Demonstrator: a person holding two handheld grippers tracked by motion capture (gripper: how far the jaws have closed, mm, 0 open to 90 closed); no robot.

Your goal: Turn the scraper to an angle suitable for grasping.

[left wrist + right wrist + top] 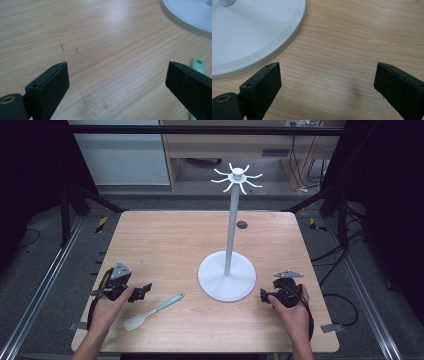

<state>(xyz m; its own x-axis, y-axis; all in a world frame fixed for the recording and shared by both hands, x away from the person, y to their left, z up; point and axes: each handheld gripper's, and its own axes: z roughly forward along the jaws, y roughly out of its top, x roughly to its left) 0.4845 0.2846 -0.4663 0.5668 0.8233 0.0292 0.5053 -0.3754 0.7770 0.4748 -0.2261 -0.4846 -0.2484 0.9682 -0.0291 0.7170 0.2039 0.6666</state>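
The mint-handled white silicone spatula (151, 312) lies flat on the wooden table (165, 240), at four o'clock from the left gripper (141, 291), whose jaws gape wide and empty. The right gripper (264, 295), equally wide, waits at three o'clock of the white hook-topped stand (227, 279), likely the hanging spot.

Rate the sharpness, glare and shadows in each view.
High view: table evenly lit, surroundings dark, stand and spatula sharp. Left gripper view: wood grain crisp, jaws soft at the edges, spatula handle slightly blurred. Right gripper view: soft sheen on the stand's base, faint shadow between the jaws.
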